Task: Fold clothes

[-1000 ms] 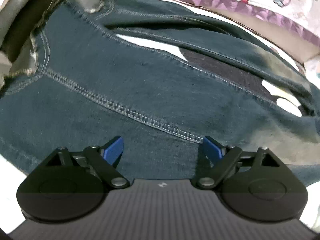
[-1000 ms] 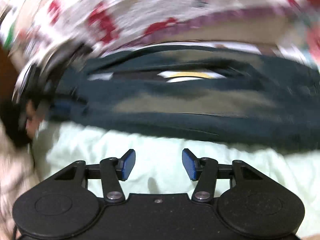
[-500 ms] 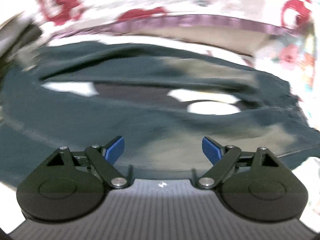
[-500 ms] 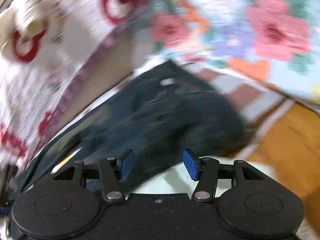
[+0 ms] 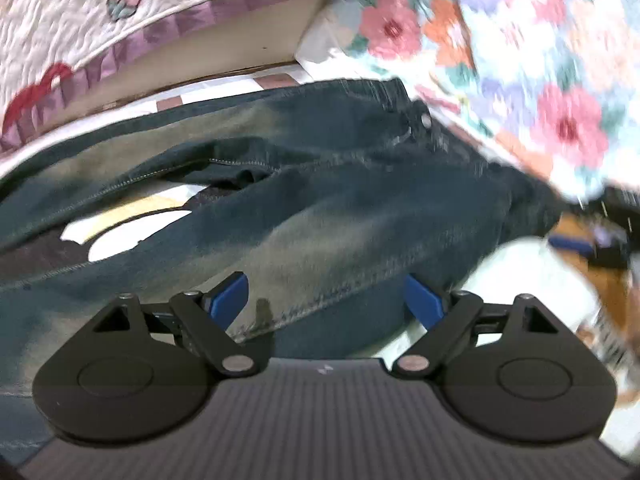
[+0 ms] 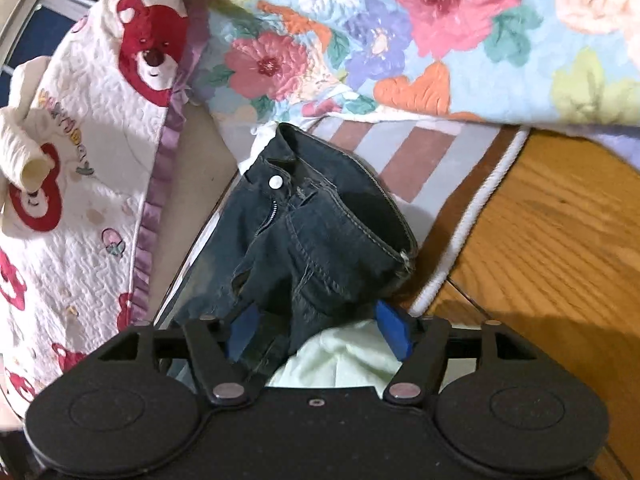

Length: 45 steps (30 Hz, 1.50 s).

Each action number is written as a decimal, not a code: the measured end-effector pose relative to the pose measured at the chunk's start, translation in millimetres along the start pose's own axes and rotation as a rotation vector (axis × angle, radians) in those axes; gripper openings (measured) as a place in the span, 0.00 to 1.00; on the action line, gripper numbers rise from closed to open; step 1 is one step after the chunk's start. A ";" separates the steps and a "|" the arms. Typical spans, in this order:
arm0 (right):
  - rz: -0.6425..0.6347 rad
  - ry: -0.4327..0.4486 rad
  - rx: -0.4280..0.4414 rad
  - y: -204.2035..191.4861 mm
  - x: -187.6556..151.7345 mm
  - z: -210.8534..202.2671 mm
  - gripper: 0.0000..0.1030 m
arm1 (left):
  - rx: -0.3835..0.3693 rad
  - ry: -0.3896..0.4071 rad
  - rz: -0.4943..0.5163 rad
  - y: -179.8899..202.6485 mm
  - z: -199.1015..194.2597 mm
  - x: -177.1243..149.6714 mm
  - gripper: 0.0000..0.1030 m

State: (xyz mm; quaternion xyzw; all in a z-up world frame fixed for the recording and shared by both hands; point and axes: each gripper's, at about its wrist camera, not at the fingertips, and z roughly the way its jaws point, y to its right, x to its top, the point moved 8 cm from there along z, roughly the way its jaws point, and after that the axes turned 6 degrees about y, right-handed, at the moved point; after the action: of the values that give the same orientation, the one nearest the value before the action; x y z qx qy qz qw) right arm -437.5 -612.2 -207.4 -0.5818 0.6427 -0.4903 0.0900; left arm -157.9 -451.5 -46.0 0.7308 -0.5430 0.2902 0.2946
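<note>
Both grippers, left (image 5: 326, 298) and right (image 6: 318, 330), hang spread just above the jeans (image 6: 316, 236), probably lining up on the waistband to grab it for a fold.

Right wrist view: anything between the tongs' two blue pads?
Yes. In the right wrist view, the right tongs stand open around dark jeans fabric, with pale green cloth beneath it.

Dark blue jeans (image 6: 320, 236) show faded patches. A white quilt (image 6: 92, 168), upper left, bears red bears; the floral blanket (image 6: 400, 32) is pastel.
</note>
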 end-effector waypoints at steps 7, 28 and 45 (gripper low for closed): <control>-0.004 0.089 -0.022 6.8 1.7 33.3 0.70 | 0.088 -0.049 0.102 -23.4 -17.8 -34.6 0.83; -0.540 0.147 -0.165 -2.5 62.0 19.8 0.17 | 0.172 -0.180 0.068 -89.1 -33.5 -90.6 0.87; -0.481 0.141 -0.147 7.0 56.2 22.2 0.38 | 0.441 -0.315 -0.511 -233.3 -96.6 -165.2 1.00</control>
State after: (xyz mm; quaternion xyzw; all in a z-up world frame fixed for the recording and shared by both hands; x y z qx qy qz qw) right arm -444.1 -671.9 -198.1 -0.6873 0.5244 -0.4889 -0.1170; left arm 17.2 -221.3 -132.2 0.9244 -0.3060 0.2016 0.1058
